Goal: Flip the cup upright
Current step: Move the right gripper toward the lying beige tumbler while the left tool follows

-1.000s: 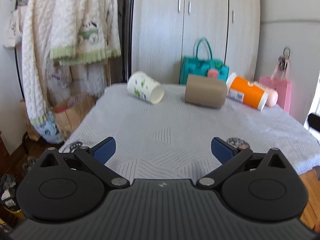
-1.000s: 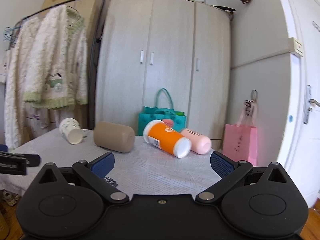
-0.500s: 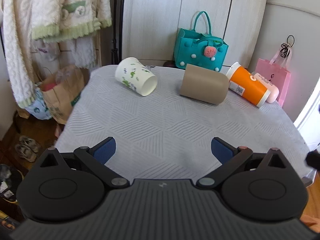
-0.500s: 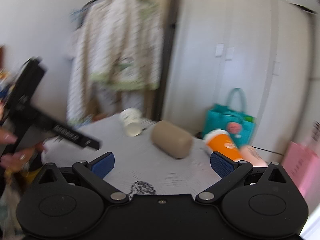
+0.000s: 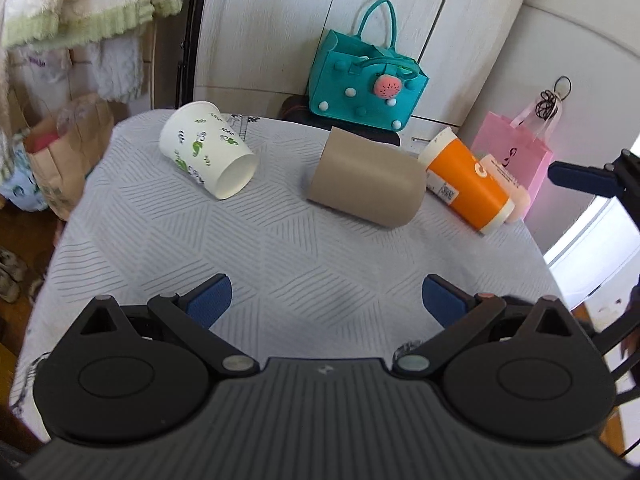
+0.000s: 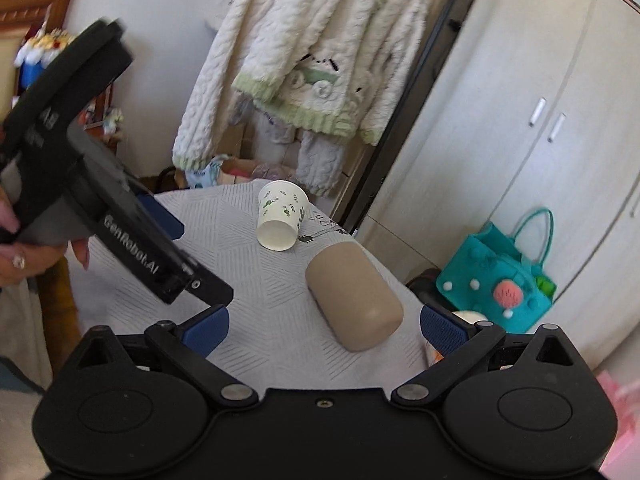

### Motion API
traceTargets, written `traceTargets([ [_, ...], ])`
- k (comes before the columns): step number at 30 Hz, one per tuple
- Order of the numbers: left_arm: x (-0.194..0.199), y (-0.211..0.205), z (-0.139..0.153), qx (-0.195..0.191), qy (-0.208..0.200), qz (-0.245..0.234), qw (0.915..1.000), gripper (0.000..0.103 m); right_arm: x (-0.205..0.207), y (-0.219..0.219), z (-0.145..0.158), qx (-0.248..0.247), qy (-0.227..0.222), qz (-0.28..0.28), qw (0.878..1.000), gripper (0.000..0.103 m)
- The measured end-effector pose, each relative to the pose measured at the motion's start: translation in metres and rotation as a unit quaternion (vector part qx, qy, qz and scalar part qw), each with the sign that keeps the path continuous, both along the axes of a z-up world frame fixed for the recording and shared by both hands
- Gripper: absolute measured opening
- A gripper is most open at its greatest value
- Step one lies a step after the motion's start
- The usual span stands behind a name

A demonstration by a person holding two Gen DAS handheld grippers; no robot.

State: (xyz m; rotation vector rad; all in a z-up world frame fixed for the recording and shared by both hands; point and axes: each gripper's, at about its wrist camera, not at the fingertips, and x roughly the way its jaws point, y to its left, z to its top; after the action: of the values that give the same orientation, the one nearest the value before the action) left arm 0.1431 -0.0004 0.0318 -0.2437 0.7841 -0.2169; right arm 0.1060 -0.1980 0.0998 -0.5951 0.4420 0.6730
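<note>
Several cups lie on their sides on the grey patterned table [image 5: 300, 264]. A white paper cup [image 5: 206, 155] with green prints lies at the far left, mouth toward me; it also shows in the right wrist view [image 6: 281, 221]. A tan cup [image 5: 366, 184] lies in the middle and also shows in the right wrist view [image 6: 354, 294]. An orange cup [image 5: 466, 186] and a pink one [image 5: 506, 182] lie at the right. My left gripper [image 5: 325, 298] is open and empty above the near table. My right gripper [image 6: 324, 322] is open and empty, just short of the tan cup.
A teal bag [image 5: 366, 84] and a pink bag [image 5: 516, 152] stand behind the table. Clothes [image 6: 304, 60] hang at the left by a wardrobe [image 6: 520, 120]. A brown paper bag [image 5: 66, 148] sits on the floor at the left. The left gripper's body [image 6: 100, 200] crosses the right wrist view.
Both grippers have risen and tilted down over the table. The right gripper has swung left toward the tan cup. Both stay open.
</note>
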Motion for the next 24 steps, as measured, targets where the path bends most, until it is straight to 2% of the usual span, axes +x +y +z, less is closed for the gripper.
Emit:
traceTargets([
  [4,0.017,-0.002,-0.007,-0.010,0.011,0.000,0.9999,0.103,0.011,0.002,-0.015,-0.005,-0.010,0.009,1.000,0.103],
  [8,0.025,-0.003,-0.011,-0.012,0.001,0.002,0.9999,0.103,0.030,0.008,-0.032,-0.017,-0.015,0.021,1.000,0.103],
  [12,0.034,0.006,-0.013,-0.046,-0.007,-0.008,0.9989,0.103,0.056,0.014,-0.047,-0.029,-0.015,0.016,0.999,0.101],
  [15,0.040,0.012,-0.015,-0.048,-0.013,-0.006,0.9987,0.103,0.075,0.016,-0.050,-0.029,-0.004,0.018,0.999,0.101],
  [20,0.050,0.023,-0.020,-0.068,-0.009,-0.008,0.9976,0.103,0.108,0.019,-0.052,-0.044,0.046,0.017,0.998,0.097],
  [24,0.053,0.027,-0.024,-0.069,-0.011,-0.005,0.9975,0.103,0.120,0.023,-0.052,-0.062,0.041,0.029,0.997,0.098],
])
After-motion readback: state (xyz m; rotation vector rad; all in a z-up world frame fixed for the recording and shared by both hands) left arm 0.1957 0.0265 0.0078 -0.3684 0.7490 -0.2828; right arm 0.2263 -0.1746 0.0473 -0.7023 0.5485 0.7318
